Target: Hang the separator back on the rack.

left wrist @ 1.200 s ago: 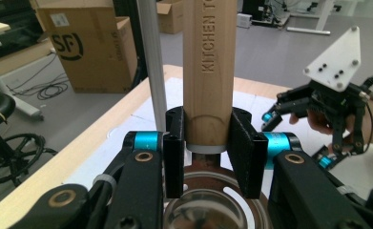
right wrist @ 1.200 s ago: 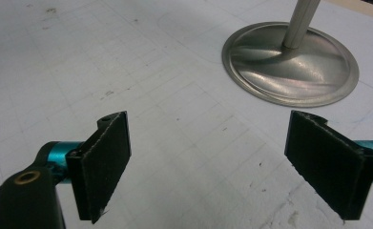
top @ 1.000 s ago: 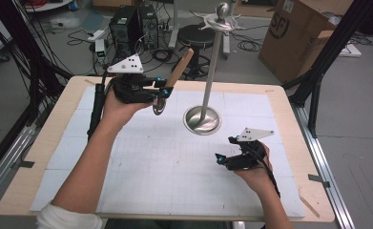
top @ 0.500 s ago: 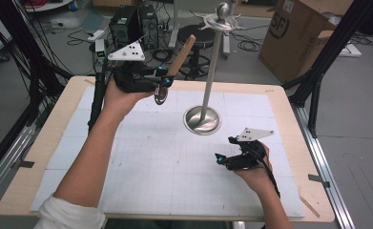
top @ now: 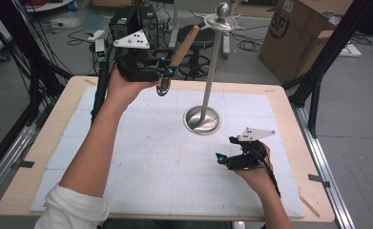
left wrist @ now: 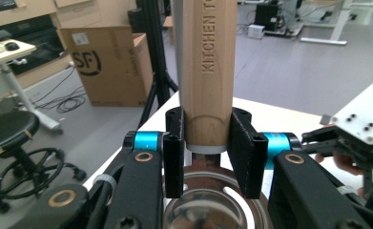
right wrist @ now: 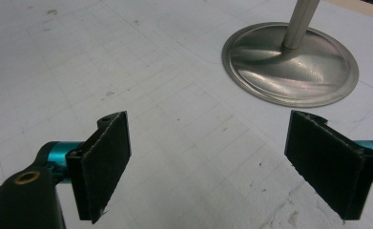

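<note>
My left gripper [top: 167, 71] is raised over the table's far left, shut on a ladle-like utensil. Its wooden handle [top: 184, 45] slants up and to the right toward the top of the metal stand [top: 212, 71]. Its shiny bowl [top: 163, 87] hangs below the jaws. In the left gripper view the pads clamp the foot of the wooden handle [left wrist: 207, 71], and the steel bowl [left wrist: 212, 205] sits just beneath. My right gripper [top: 221, 160] rests low at the near right, open with nothing in it. From the right gripper [right wrist: 208, 162], the stand's round base [right wrist: 291, 64] lies ahead.
A white gridded mat [top: 150, 157] covers the wooden table. The stand's pole rises from a round base [top: 202, 120] at the table's centre, with hooks [top: 222, 16] at the top. Beyond the far edge stand a stool [top: 196, 45] and a cardboard box [top: 298, 36].
My left hand has lifted the utensil higher and carried it slightly toward the stand's top. The right hand has stayed where it was.
</note>
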